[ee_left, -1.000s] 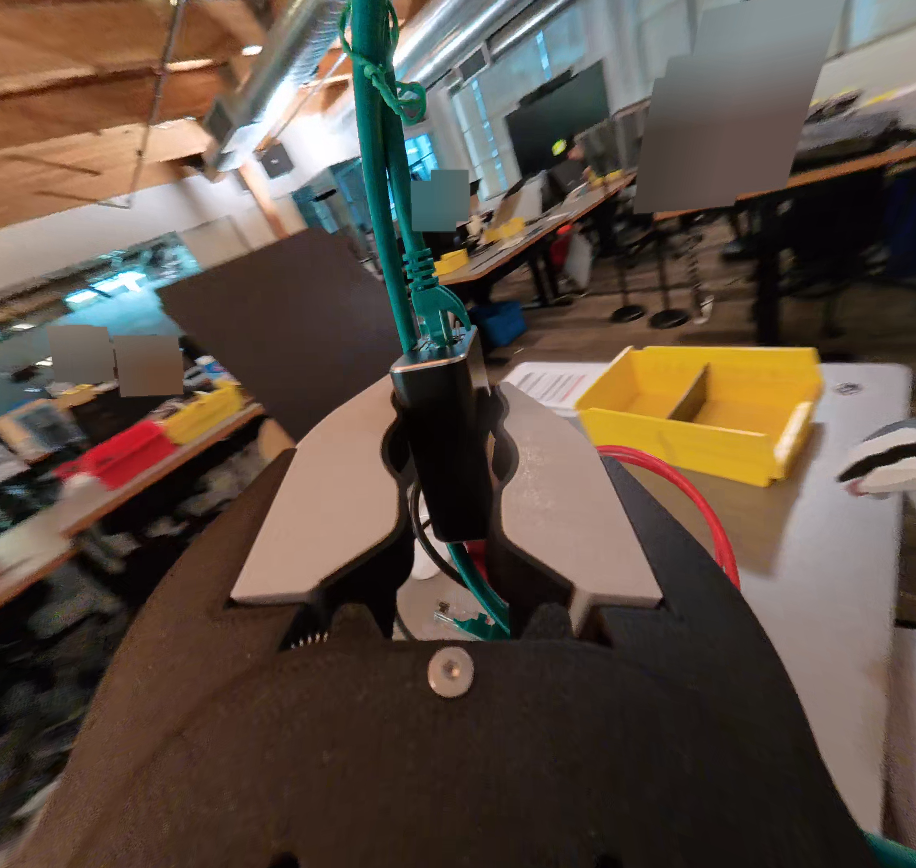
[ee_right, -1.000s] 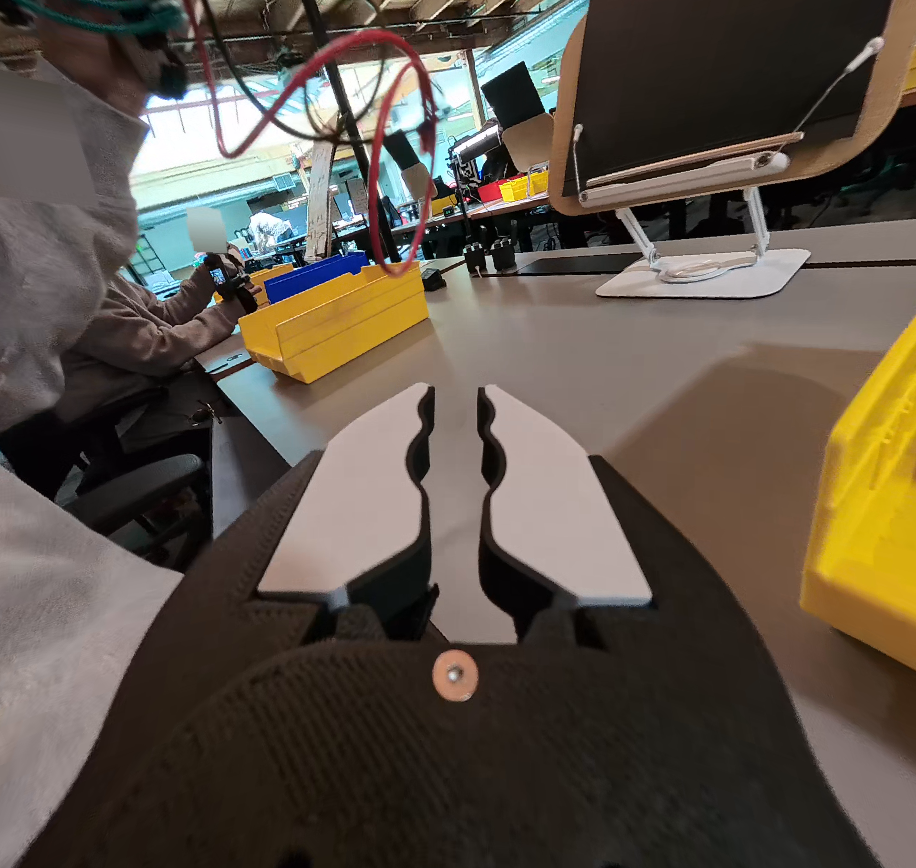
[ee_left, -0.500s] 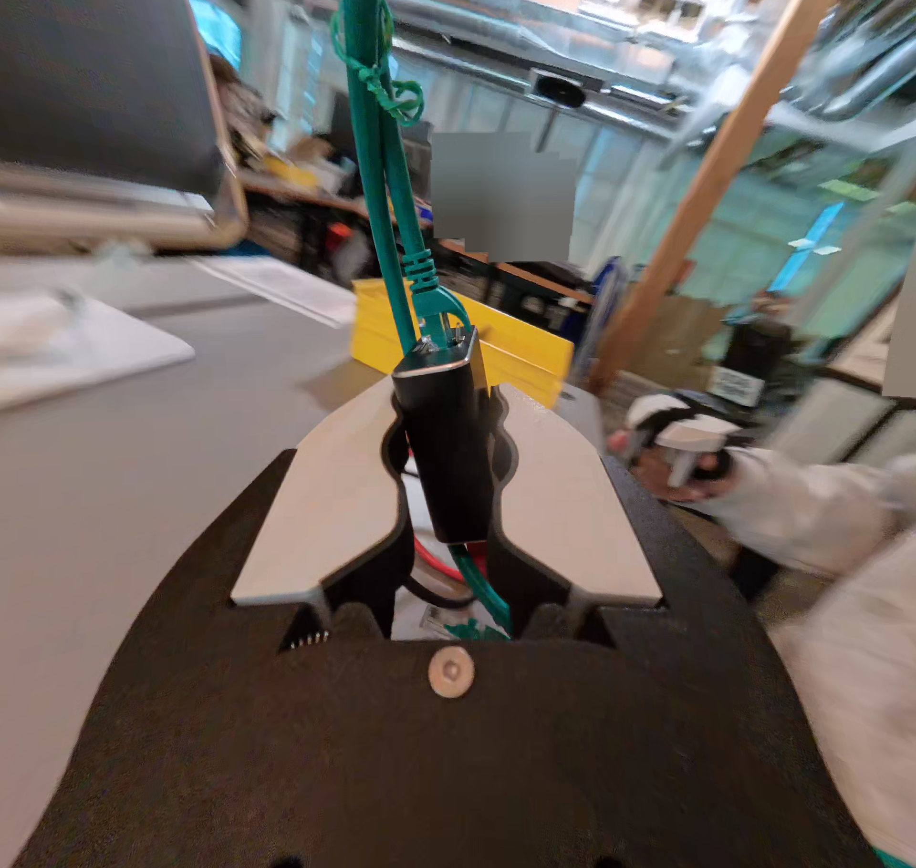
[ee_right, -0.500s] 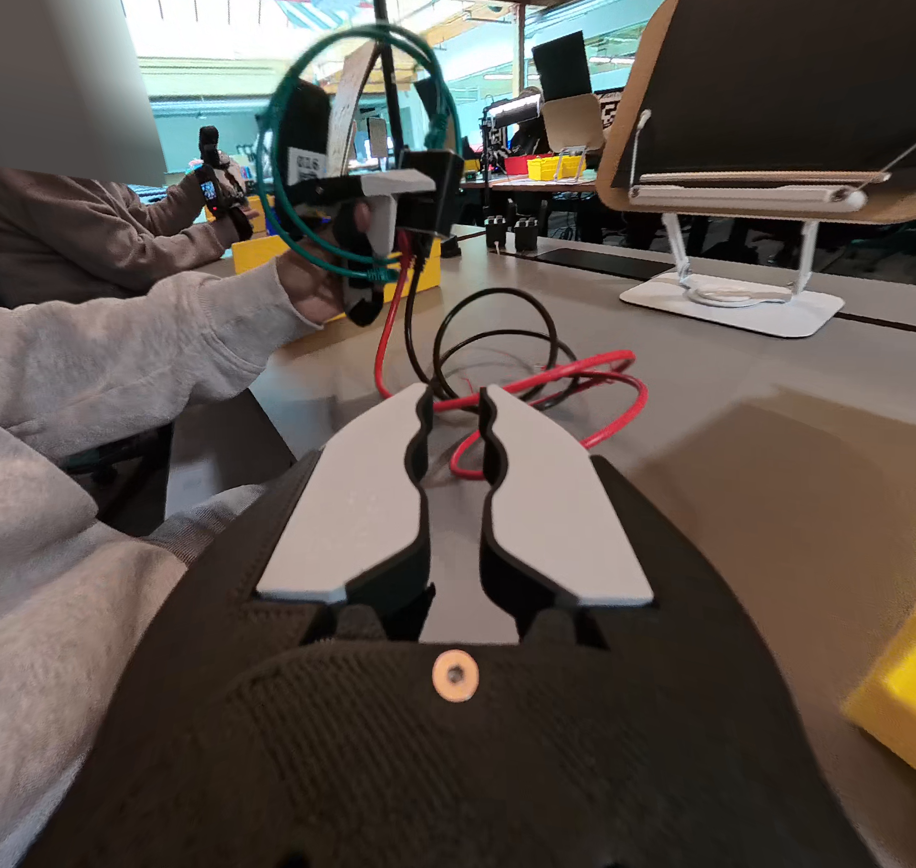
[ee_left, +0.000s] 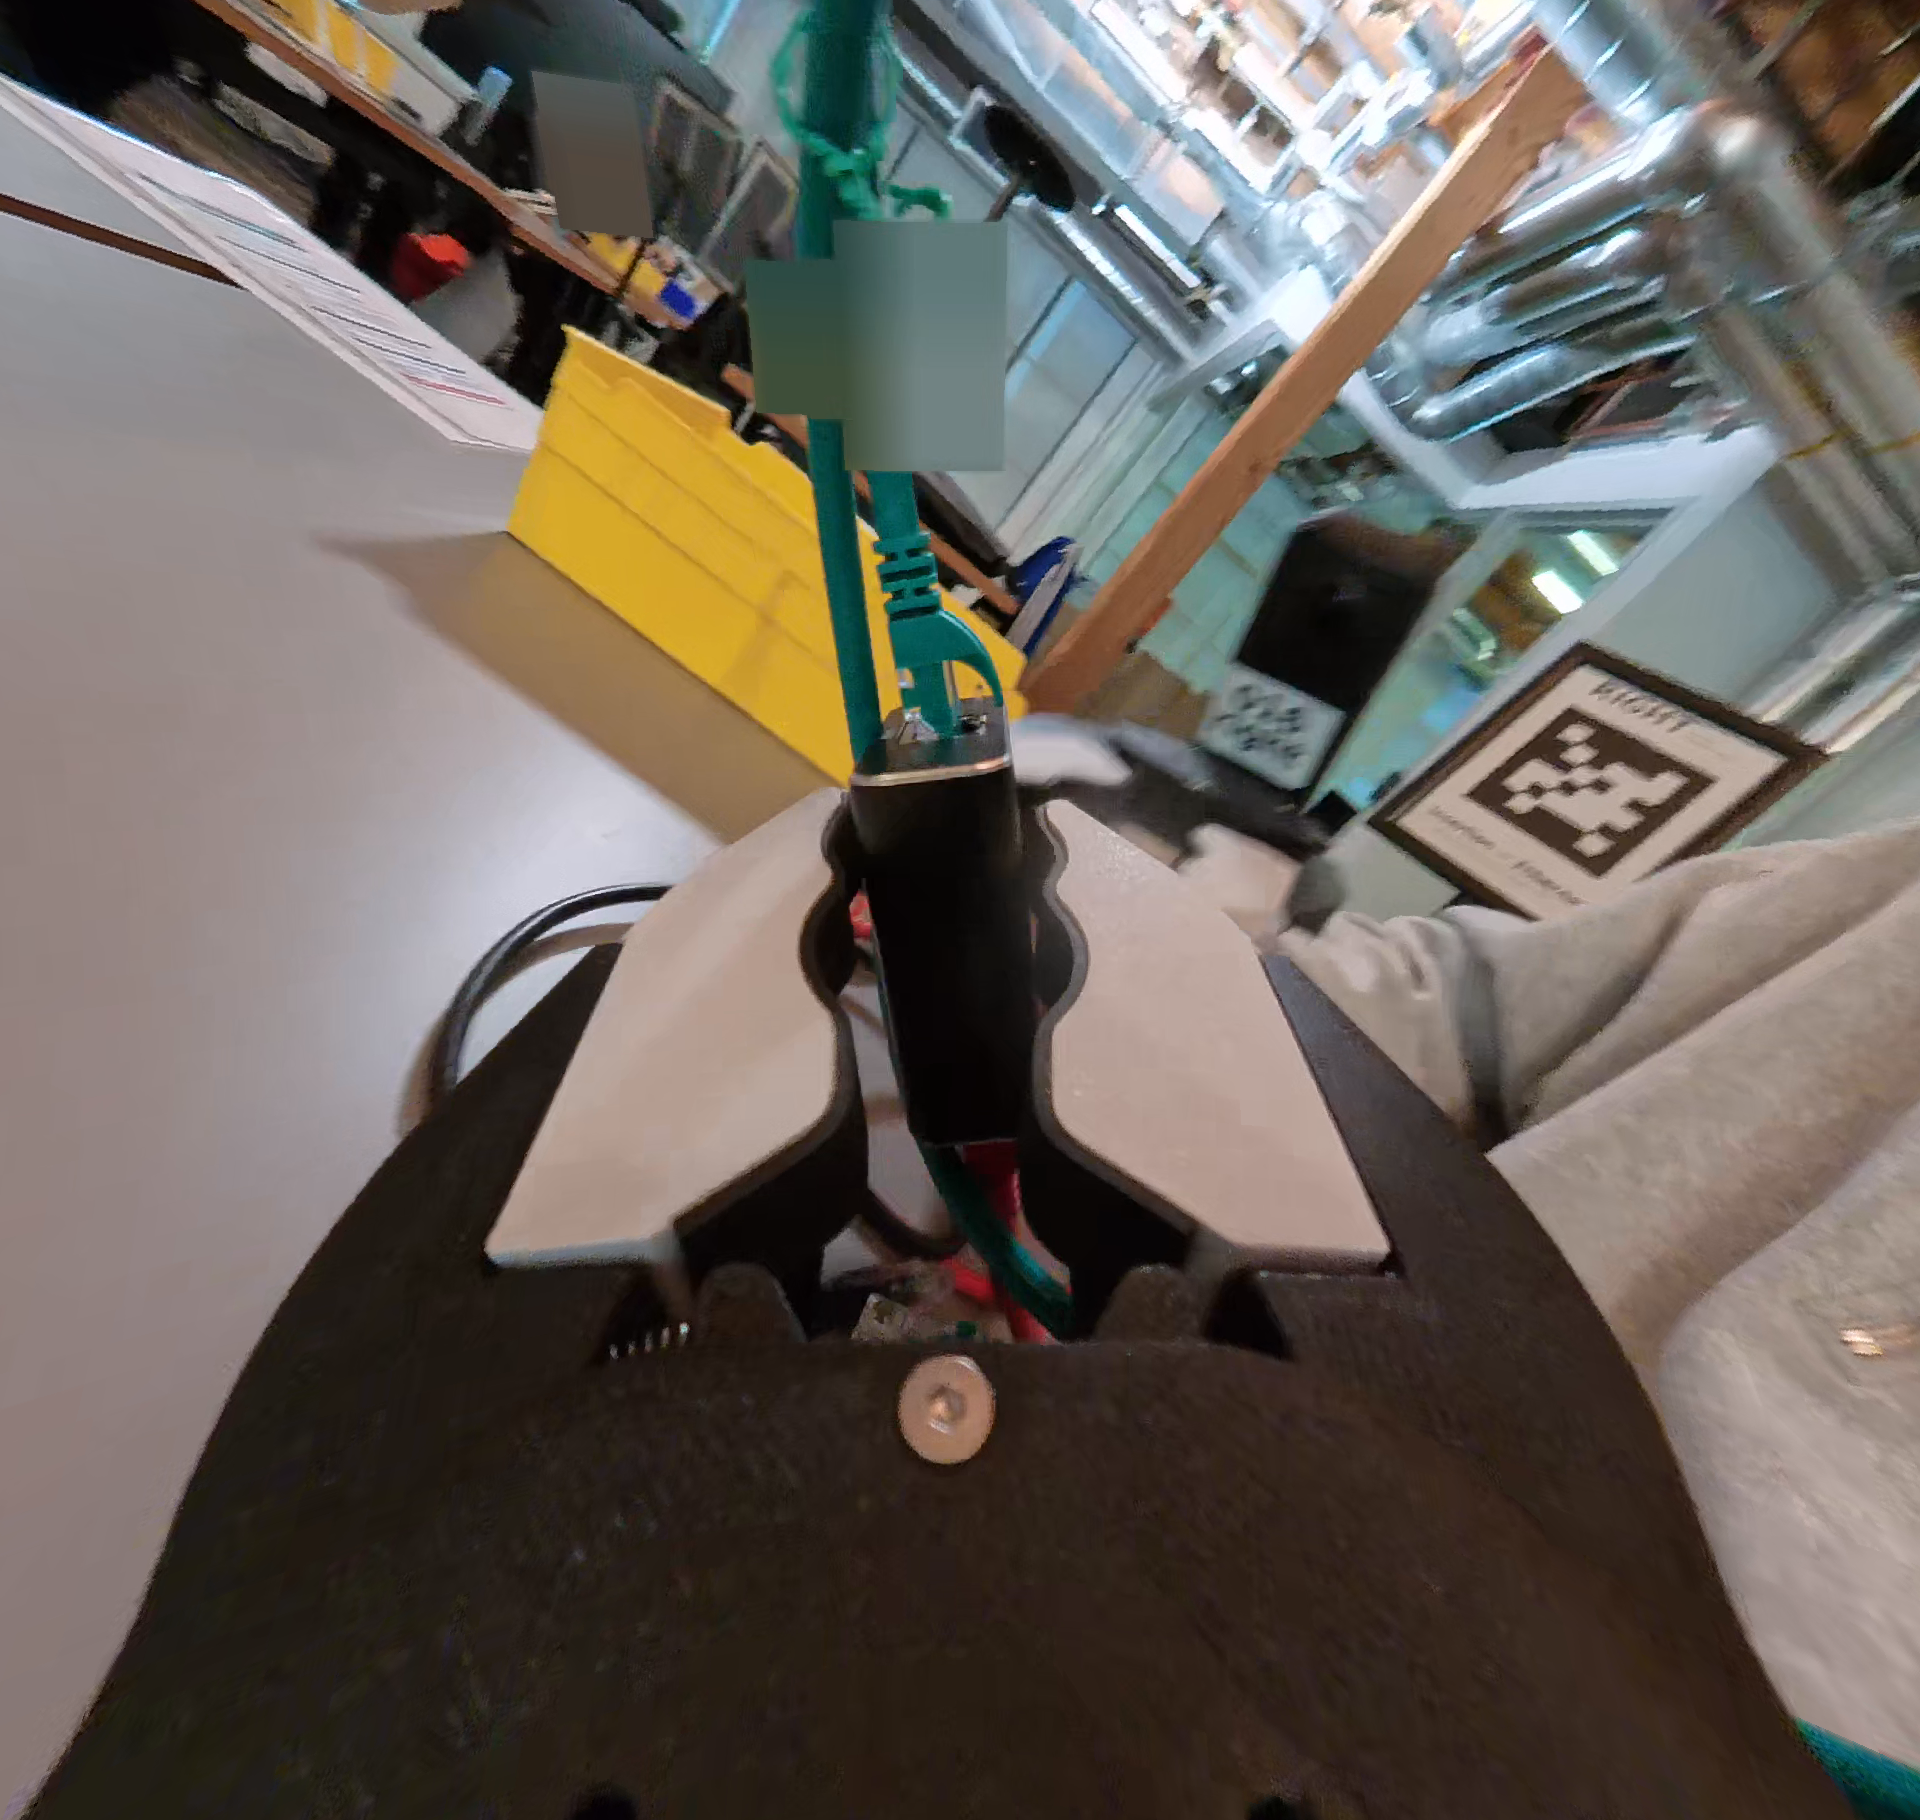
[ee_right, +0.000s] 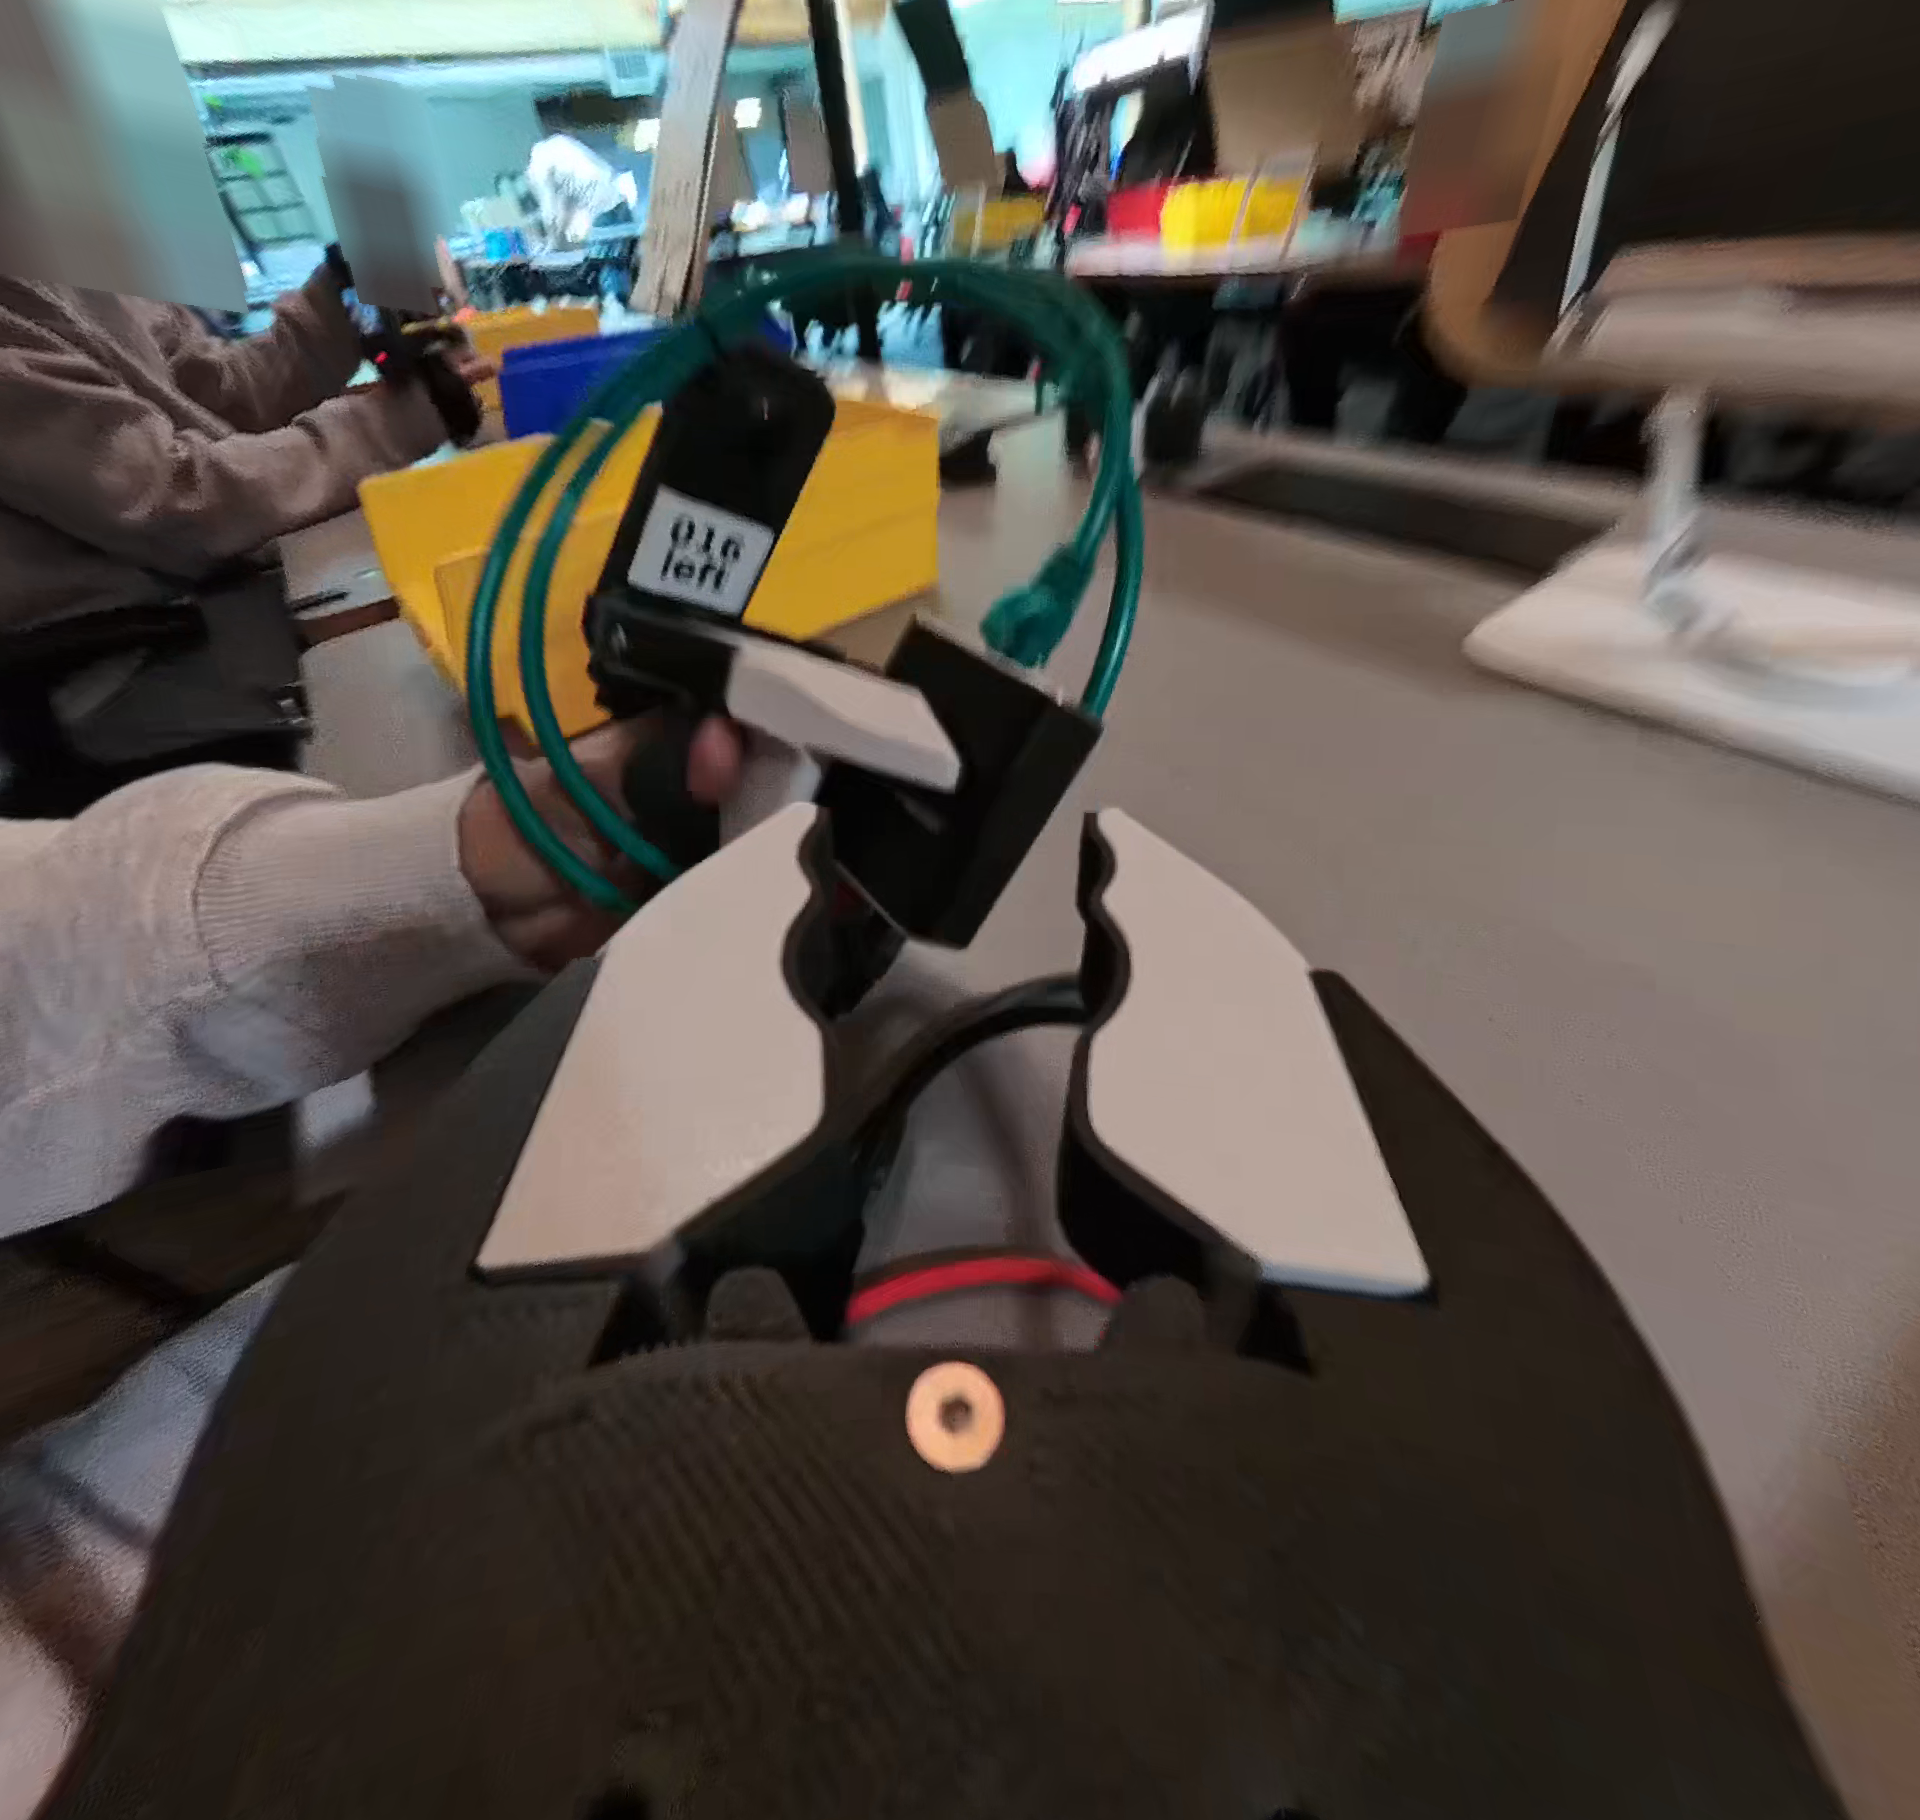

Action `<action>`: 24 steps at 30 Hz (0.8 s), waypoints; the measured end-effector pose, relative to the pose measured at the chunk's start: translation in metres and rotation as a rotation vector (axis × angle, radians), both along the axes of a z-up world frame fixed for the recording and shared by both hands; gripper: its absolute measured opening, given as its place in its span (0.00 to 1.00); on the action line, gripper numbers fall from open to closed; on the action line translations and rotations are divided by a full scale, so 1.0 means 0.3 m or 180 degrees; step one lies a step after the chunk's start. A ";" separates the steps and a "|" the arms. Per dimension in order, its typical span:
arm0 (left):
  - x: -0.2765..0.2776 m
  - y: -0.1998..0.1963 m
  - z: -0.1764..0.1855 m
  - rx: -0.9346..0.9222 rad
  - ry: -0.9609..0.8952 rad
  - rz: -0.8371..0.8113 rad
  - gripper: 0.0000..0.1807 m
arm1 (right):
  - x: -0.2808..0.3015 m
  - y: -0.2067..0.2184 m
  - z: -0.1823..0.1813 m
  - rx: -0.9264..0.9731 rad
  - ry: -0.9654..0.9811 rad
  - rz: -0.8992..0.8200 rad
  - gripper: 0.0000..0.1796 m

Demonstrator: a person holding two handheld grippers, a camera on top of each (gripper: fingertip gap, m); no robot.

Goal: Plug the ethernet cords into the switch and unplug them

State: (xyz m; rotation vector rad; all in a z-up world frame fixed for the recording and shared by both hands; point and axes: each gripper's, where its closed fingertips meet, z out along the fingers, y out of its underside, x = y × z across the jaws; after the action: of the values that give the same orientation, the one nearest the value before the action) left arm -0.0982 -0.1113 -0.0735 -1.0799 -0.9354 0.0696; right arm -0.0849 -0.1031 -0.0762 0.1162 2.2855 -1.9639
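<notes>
My left gripper is shut on a black switch and holds it upright above the grey table. A green ethernet cord has its plug seated in the switch's top end. A red cord and a green one leave its lower end. In the right wrist view the left gripper's finger clamps the switch, with the green cord looped over it. My right gripper is open, its fingertips just below the switch. I see nothing in its grasp.
A yellow bin stands on the table behind the switch; it also shows in the right wrist view. A black cable and the red cord lie under my right gripper. A white stand base is at right. Another person's arm is at left.
My right gripper's jaws have opened wide and it has closed in on the switch. My left gripper has swung round with the switch still clamped.
</notes>
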 end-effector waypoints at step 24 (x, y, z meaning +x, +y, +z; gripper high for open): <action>-0.004 -0.024 0.042 -0.0139 -0.0078 0.0706 0.30 | -0.185 0.128 -0.020 -0.0749 -0.1907 -0.0298 0.13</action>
State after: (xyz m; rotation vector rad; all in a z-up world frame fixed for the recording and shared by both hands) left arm -0.0994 -0.1185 -0.0608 -1.0156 -1.0774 0.2608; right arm -0.1404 -0.0649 -0.0821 0.6925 1.6858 -1.8852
